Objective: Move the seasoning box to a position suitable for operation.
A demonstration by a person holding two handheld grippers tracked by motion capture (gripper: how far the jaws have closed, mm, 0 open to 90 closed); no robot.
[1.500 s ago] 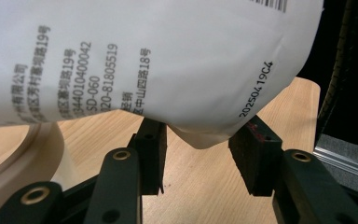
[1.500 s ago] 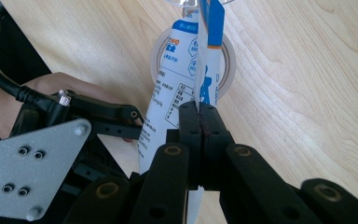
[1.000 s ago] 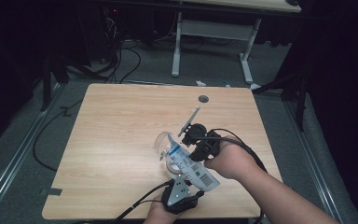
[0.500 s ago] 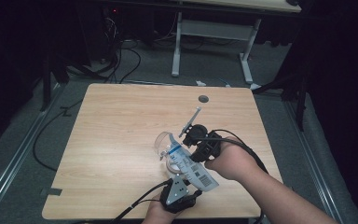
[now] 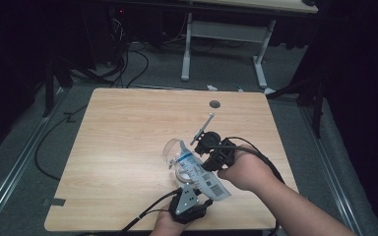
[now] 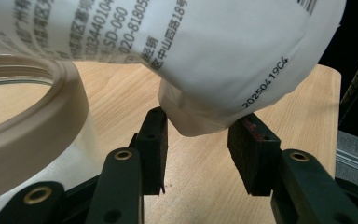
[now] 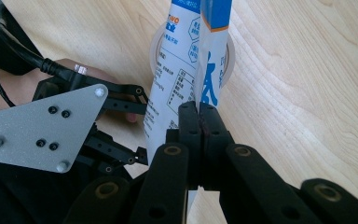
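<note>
holding a white-and-blue printed pouch (image 5: 201, 173) above the table (image 5: 128, 137), near the front edge and right of centre, over a clear round container (image 5: 173, 153) with a beige rim. right gripper (image 7: 199, 122) clamping fully shut on the pouch's flat sealed edge, pads meeting through the film. left gripper (image 6: 199, 140) bracketing the pouch's bulging white end, jaws about half open; pad contact on the near side likely, firm pressure not confirmable. judging the step as steadying the pouch between both grippers, ahead of tearing or emptying it into the container. next move calling for a firm left-side closure on the bulging end, then pulling apart or tilting without letting the seal slip from the right pads.
</note>
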